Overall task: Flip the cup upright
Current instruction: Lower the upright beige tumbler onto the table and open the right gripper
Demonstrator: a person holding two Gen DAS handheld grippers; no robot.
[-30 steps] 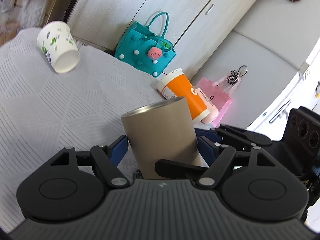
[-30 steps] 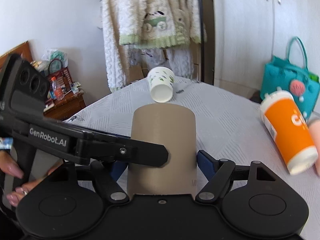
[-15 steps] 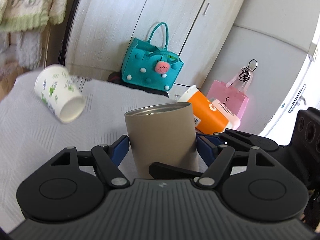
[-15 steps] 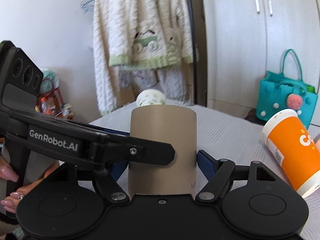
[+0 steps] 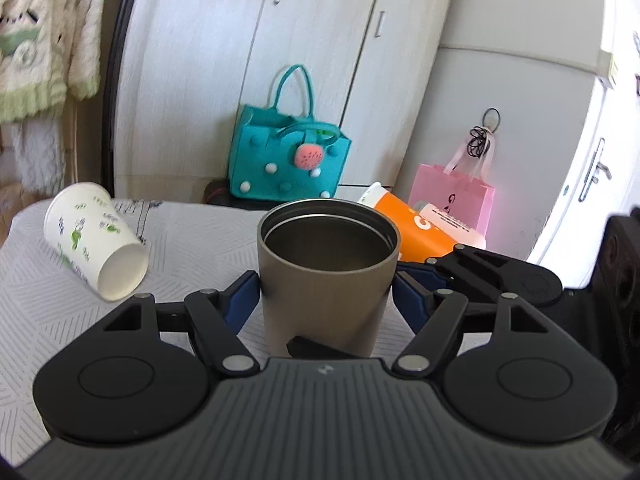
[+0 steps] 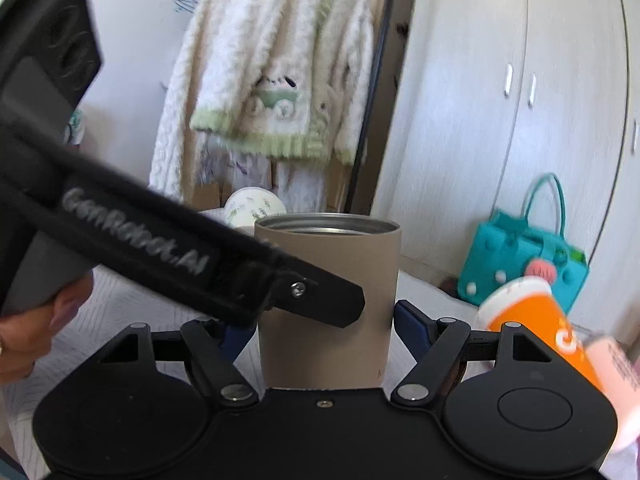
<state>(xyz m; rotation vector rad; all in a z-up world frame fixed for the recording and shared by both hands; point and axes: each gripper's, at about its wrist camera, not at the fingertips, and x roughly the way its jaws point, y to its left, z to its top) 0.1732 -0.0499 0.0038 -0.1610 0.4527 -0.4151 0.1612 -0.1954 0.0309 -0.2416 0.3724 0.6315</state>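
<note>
A tan metal tumbler (image 5: 326,276) stands upright with its open mouth up, over the white quilted table (image 5: 40,312). My left gripper (image 5: 326,296) is shut on the tumbler's sides with its blue pads (image 5: 242,300). My right gripper (image 6: 326,324) is also shut on the same tumbler (image 6: 328,304) from another side. The left gripper's finger (image 6: 312,300) crosses in front of the tumbler in the right wrist view. The tumbler's base is hidden behind the gripper bodies.
A white paper cup with green print (image 5: 94,240) lies on its side at the left. An orange cup (image 5: 412,228) lies on its side at the right, with a pink cup behind it. A teal bag (image 5: 286,160) and a pink bag (image 5: 454,196) stand by the wardrobes.
Both grippers have tilted with the tumbler, which has come from leaning to upright. Its open mouth now shows from above in the left wrist view.
</note>
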